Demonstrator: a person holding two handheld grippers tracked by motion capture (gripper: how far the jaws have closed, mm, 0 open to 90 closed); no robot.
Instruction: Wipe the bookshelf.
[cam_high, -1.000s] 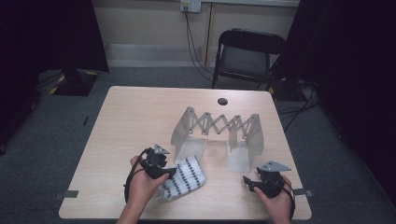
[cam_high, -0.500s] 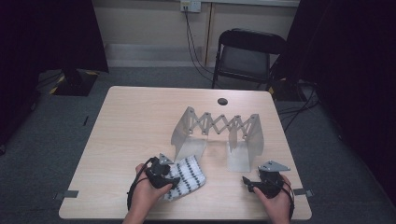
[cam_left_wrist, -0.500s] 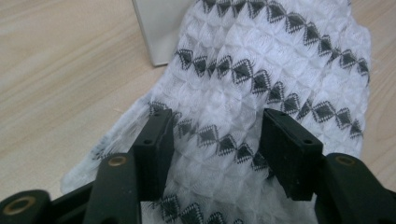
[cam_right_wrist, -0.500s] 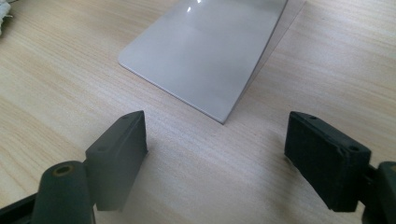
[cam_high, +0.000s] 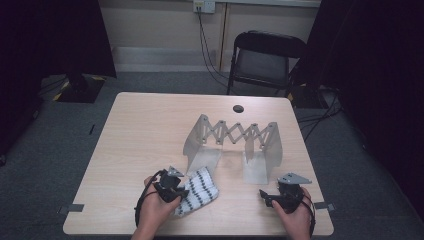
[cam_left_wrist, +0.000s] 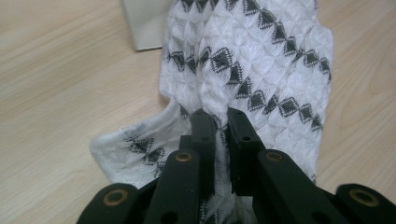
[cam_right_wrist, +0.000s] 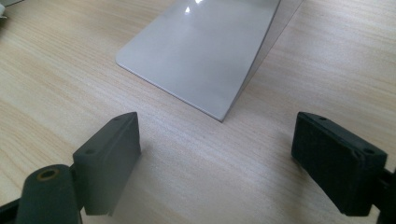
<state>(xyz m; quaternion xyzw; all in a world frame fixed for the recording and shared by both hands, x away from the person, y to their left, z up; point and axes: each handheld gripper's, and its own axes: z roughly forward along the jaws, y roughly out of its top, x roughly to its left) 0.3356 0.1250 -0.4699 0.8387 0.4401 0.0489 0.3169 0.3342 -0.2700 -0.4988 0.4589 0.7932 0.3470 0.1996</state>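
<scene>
A white knitted cloth (cam_high: 200, 191) with rows of black diamonds lies crumpled near the table's front edge, left of centre. My left gripper (cam_high: 176, 194) is at its near-left end. In the left gripper view the jaws have just been closing, and the left gripper (cam_left_wrist: 220, 114) is shut on a pinched fold of the cloth (cam_left_wrist: 261, 60). My right gripper (cam_high: 265, 196) rests low at the front right. Its jaws have just been opening, and the right gripper (cam_right_wrist: 224, 140) stands open over bare wood with nothing between the jaws.
A grey metal scissor rack (cam_high: 232, 142) stands at the table's middle; its flat foot plate (cam_right_wrist: 201, 60) lies just ahead of the right gripper. A small black disc (cam_high: 238, 108) sits near the far edge. A folding chair (cam_high: 267, 57) stands behind the table (cam_high: 140, 130).
The left gripper has shifted slightly toward the cloth's near end and its jaws have come together on the fabric. The right hand has stayed in place.
</scene>
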